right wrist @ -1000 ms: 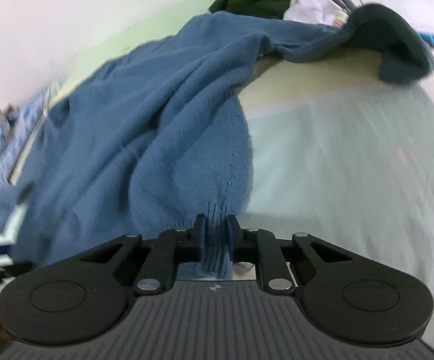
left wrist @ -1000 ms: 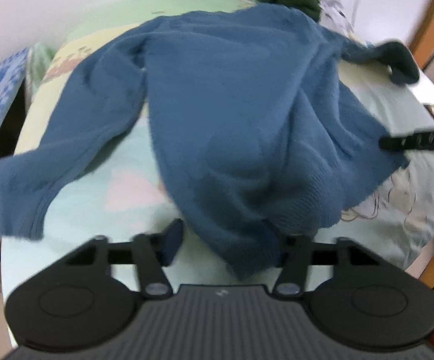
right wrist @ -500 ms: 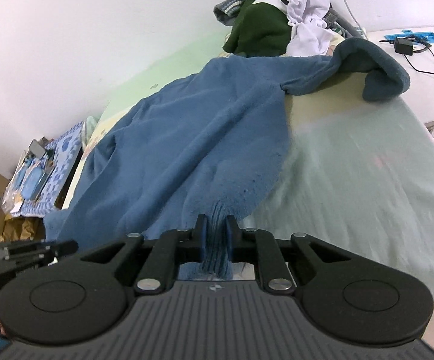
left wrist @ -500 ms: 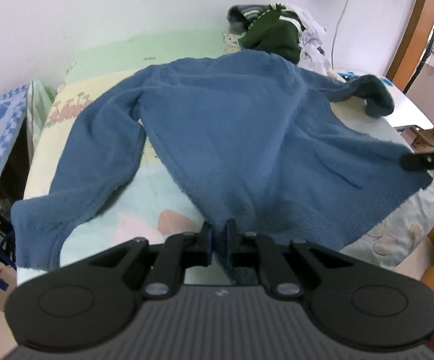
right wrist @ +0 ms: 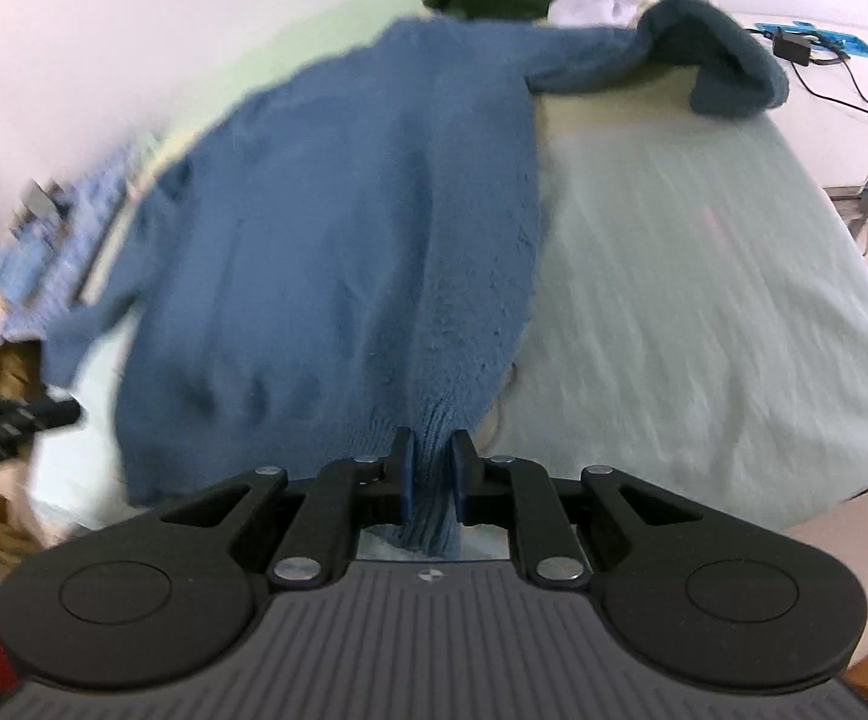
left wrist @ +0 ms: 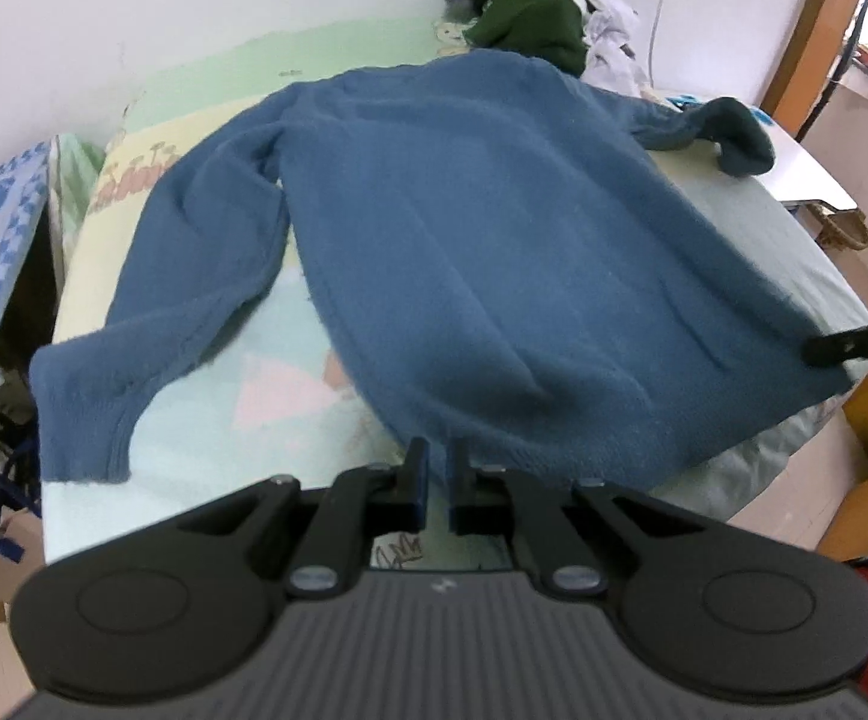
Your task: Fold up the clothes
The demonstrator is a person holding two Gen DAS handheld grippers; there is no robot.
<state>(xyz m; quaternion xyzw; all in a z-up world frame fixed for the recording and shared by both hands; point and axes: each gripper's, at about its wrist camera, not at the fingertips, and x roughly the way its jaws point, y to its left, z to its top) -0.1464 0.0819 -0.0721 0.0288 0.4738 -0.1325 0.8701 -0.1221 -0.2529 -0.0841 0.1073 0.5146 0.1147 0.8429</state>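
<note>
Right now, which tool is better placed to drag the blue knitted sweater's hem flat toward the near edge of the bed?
Right. The right tool is shut on the blue knitted sweater, ribbed hem bunched between its fingers. The left tool sits at the hem's other corner, nearly closed, with no cloth visibly between its fingers.

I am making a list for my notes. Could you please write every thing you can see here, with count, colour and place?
sweater: one, blue, spread flat on the bed, hem toward the grippers
bed: one, pale green and yellow sheet, under the sweater
clothes pile: one, dark green and white, far end of the bed
charger: one, black, with cable, on the white surface beside the bed
left gripper: one, black, at the hem's near left corner
right gripper: one, black, shut on the hem's right corner
</note>
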